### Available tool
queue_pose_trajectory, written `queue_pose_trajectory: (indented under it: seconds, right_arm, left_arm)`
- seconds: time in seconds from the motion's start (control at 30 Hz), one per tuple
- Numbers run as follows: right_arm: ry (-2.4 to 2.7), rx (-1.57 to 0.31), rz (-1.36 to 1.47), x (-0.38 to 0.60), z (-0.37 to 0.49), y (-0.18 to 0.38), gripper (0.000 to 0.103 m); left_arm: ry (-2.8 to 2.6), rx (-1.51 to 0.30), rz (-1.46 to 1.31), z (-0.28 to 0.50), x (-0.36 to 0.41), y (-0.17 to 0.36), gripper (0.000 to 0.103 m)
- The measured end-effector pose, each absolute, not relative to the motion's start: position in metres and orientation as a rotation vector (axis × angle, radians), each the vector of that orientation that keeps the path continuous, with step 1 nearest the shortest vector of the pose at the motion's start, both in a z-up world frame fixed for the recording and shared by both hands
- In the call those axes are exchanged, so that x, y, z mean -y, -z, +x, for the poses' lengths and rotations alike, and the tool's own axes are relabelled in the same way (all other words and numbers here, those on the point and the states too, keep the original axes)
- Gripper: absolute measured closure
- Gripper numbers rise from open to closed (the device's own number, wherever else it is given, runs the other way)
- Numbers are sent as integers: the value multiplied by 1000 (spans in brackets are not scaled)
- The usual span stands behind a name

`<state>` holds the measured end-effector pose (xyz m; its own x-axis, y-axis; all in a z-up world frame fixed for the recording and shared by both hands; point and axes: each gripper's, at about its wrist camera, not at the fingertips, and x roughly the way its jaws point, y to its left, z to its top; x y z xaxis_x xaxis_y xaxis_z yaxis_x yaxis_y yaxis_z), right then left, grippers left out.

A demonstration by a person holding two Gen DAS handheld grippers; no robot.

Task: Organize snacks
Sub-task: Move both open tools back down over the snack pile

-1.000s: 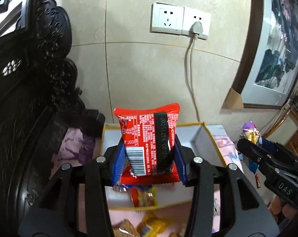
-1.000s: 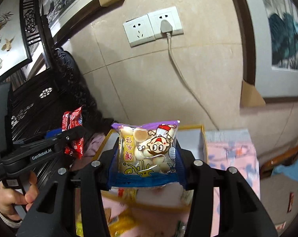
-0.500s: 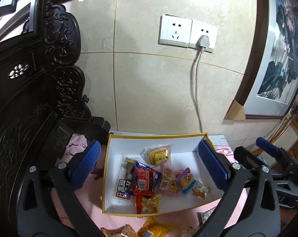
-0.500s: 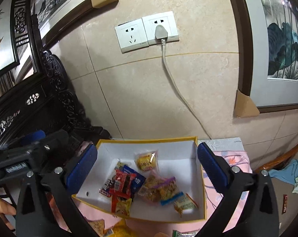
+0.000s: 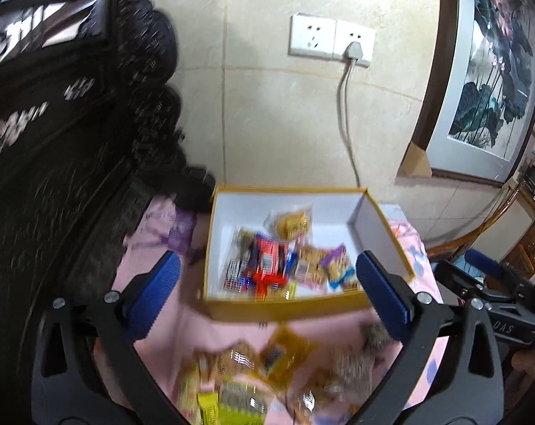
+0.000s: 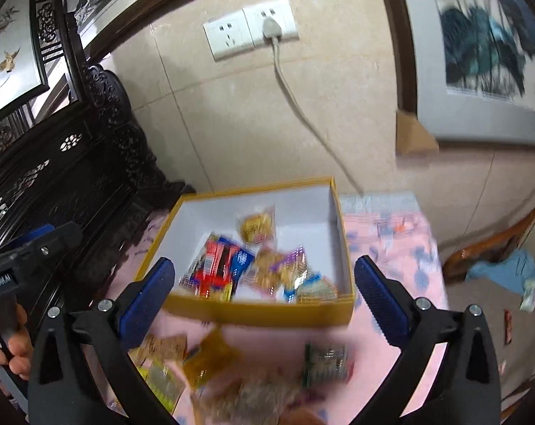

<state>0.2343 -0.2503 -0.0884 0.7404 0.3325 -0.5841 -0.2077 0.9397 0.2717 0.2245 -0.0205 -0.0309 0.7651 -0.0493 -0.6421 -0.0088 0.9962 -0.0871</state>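
A yellow-rimmed white box (image 5: 380, 226) (image 6: 267, 310) stands on a pink cloth and holds several snack packets, among them a red packet (image 5: 267, 265) (image 6: 214, 265) and a purple-topped biscuit packet (image 5: 336, 265) (image 6: 288, 265). My left gripper (image 5: 267, 294) is open and empty, just before the box's near wall. My right gripper (image 6: 263, 294) is open and empty, also at the near wall. Several loose snack packets (image 5: 278, 357) (image 6: 207, 357) lie on the cloth in front of the box. Both views are blurred.
A dark carved wooden chair (image 5: 55, 177) (image 6: 72, 177) stands left of the table. A tiled wall with sockets (image 5: 333, 40) (image 6: 249, 30) and a hanging cord is behind the box. The other gripper shows at the right edge (image 5: 494, 304) and the left edge (image 6: 16, 265).
A second ago each gripper was shut on a packet over the box. Both opened and dropped their packets into it. Both grippers have since drawn back toward the loose packets.
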Motion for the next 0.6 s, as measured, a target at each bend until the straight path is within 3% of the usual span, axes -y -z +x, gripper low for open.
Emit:
queue_pose_trajectory:
  seconds: [0.17,0.43,0.6]
  right_arm:
    - [-313,-855,333,280,195,151,1]
    - [-206,-1085,194,273,140,219,1]
    - [-221,-1168,164,254,133,238,1]
  left_arm:
    - [-3,-775,-152,182,-2,63,2]
    - [-69,-922,-197,128,-25,109,2]
    - [-123,-901,-216,114,-41,107,2]
